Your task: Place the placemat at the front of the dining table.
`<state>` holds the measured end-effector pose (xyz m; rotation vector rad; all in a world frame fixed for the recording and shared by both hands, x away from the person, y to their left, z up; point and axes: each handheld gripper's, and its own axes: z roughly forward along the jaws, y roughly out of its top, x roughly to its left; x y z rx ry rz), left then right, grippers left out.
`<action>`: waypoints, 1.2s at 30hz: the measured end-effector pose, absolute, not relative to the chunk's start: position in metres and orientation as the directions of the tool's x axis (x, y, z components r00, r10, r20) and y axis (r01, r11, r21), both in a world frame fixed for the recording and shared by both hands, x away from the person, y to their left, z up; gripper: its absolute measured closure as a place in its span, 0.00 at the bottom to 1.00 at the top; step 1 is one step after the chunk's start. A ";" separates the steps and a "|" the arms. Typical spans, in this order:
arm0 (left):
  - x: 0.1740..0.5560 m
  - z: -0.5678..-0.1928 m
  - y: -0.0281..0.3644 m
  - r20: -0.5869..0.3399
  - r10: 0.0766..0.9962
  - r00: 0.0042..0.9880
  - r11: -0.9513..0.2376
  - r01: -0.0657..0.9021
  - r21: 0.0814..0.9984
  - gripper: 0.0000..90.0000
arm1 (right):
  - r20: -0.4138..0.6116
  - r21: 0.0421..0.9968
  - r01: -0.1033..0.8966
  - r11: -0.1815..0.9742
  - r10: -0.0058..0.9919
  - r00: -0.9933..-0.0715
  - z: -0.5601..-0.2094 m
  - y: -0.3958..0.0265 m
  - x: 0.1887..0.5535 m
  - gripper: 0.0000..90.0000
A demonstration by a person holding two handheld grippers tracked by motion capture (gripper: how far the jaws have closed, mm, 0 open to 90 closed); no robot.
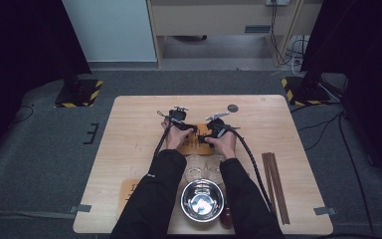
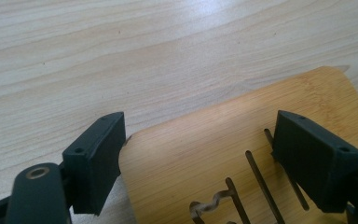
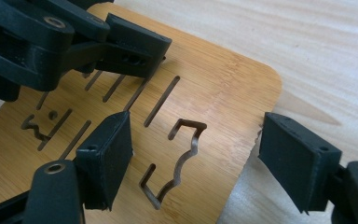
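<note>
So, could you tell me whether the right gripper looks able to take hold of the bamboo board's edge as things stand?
Probably yes. The right gripper has its jaws open astride the near corner of the bamboo board, with nothing between them and the wood. The left gripper sits over the far side, apart from it.

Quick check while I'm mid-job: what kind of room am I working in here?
Most likely a lab or a recording room, not a kitchen. A lone wooden table stands on grey carpet, black curtains hang at both sides, stand bases with yellow-black hazard tape flank it, and loose cables lie by the back wall.
</note>
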<state>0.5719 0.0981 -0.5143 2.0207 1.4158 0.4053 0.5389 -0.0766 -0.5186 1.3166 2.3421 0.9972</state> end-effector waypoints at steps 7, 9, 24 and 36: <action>0.573 -0.520 0.099 -0.114 0.920 0.374 -0.229 0.752 0.618 0.20 | 0.105 0.661 0.663 0.351 0.832 -0.544 -0.523 -0.074 0.539 0.28; 0.573 -0.521 0.099 -0.110 0.920 0.377 -0.234 0.752 0.616 0.20 | 0.111 0.651 0.674 0.349 0.835 -0.540 -0.525 -0.074 0.539 0.28; 0.573 -0.522 0.098 -0.100 0.911 0.401 -0.258 0.741 0.621 0.19 | 0.109 0.648 0.676 0.351 0.835 -0.539 -0.524 -0.072 0.538 0.27; 0.572 -0.521 0.102 -0.119 0.914 0.389 -0.242 0.755 0.610 0.19 | 0.088 0.677 0.641 0.362 0.825 -0.559 -0.519 -0.073 0.537 0.26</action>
